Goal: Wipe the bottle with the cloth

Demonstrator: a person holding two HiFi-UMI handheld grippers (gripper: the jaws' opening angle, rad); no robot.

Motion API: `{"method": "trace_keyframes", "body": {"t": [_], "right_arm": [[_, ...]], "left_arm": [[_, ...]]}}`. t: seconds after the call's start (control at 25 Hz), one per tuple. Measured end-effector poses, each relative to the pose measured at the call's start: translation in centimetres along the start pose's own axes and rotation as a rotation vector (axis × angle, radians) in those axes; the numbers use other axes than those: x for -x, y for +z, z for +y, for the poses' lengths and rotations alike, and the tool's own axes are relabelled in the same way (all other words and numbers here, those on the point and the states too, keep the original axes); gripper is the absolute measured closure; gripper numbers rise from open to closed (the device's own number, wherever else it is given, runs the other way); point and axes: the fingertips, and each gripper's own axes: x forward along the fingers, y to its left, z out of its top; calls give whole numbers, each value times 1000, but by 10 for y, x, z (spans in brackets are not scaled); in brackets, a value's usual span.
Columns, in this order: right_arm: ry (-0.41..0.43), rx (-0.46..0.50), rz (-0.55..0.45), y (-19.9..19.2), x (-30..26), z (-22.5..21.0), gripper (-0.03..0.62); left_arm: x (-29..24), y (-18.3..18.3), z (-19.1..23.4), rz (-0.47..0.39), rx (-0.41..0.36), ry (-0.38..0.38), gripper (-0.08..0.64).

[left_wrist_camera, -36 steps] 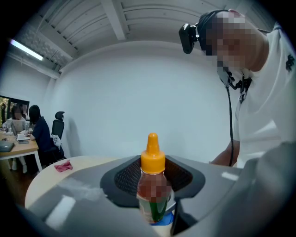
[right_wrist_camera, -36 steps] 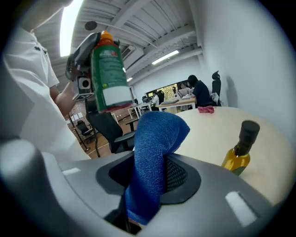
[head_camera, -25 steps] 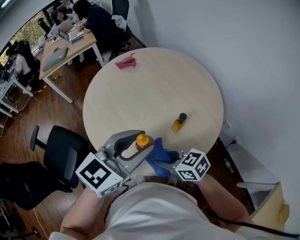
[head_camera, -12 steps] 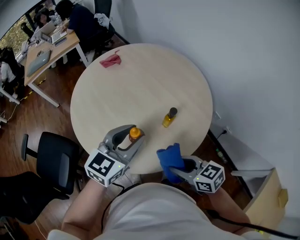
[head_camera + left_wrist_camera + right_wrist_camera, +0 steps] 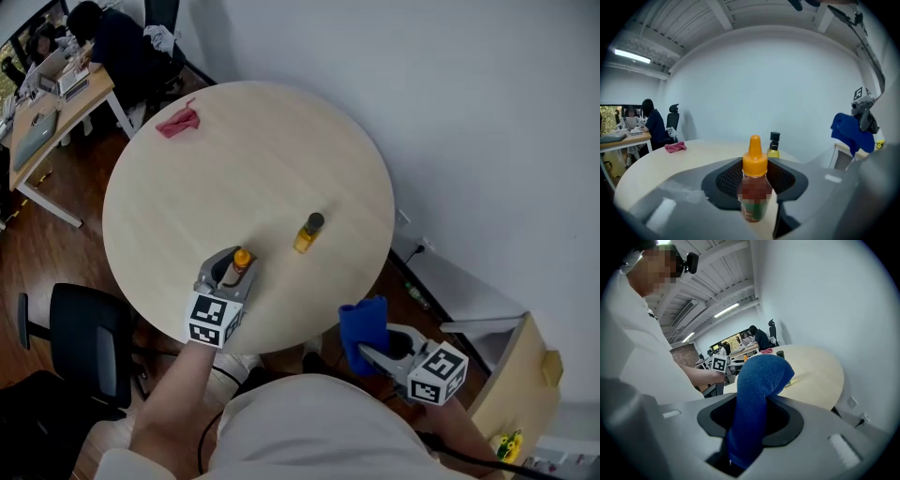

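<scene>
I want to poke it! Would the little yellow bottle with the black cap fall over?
Probably: the yellow bottle stands upright, tall and narrow, so a push near its cap would likely tip it. Looking round, it might roll on the smooth table. It looks small, so likely light.

In the head view the left gripper (image 5: 232, 265) hides the bottle (image 5: 242, 256) below its orange cap, and in the left gripper view the label is blurred beyond reading. The cloth's (image 5: 757, 380) lower end vanishes between the right gripper's (image 5: 750, 416) fingers (image 5: 790, 420) at 6 o'clock in the right gripper view.
</scene>
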Motion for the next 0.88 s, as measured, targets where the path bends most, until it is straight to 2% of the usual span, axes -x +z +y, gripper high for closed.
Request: {"method": "trace_keyframes", "body": {"t": [0.2, 0.4, 0.56, 0.88], "right_arm": [[-52, -10, 2, -4, 16, -9, 436], [-55, 1, 25, -6, 26, -27, 436], [-23, 16, 27, -3, 27, -46, 436], [93, 95, 19, 16, 21, -80, 436]], "left_arm": [[-17, -16, 16, -7, 15, 48, 397], [-28, -27, 16, 13, 29, 77, 396], [-32, -41, 11, 33, 6, 99, 393], [-26, -36, 5, 87, -25, 184, 374]]}}
